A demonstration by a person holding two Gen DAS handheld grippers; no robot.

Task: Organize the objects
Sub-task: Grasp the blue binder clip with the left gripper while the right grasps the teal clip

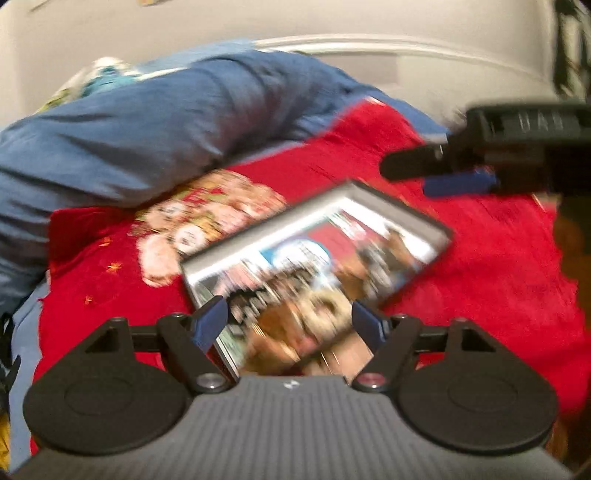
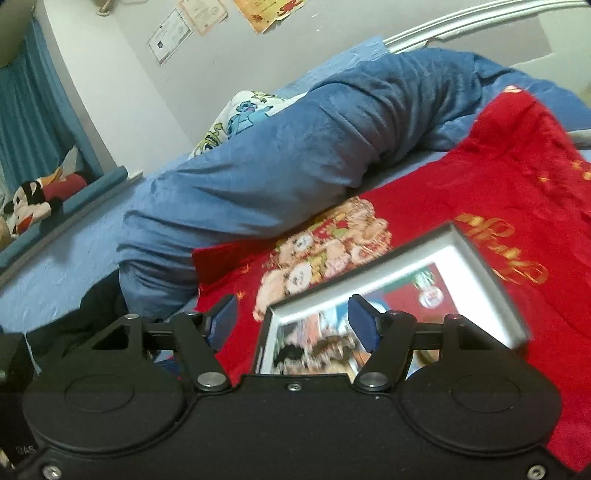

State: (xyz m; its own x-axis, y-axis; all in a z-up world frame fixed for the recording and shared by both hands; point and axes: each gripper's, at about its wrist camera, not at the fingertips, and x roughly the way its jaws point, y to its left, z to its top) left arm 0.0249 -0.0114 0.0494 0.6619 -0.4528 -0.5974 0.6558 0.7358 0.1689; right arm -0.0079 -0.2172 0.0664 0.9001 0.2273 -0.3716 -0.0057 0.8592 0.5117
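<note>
A silver-framed picture lies on a red embroidered blanket on the bed. My left gripper is open, its blue-padded fingers either side of the frame's near end; I cannot tell if they touch it. My right gripper shows in the left wrist view at the upper right, above the blanket past the frame's far corner. In the right wrist view the frame lies just ahead, and my right gripper is open over its near left corner, empty.
A rolled blue duvet lies along the far side of the blanket. A cartoon-print pillow sits behind it. A metal bed rail runs along the wall. Plush toys rest on a ledge at far left.
</note>
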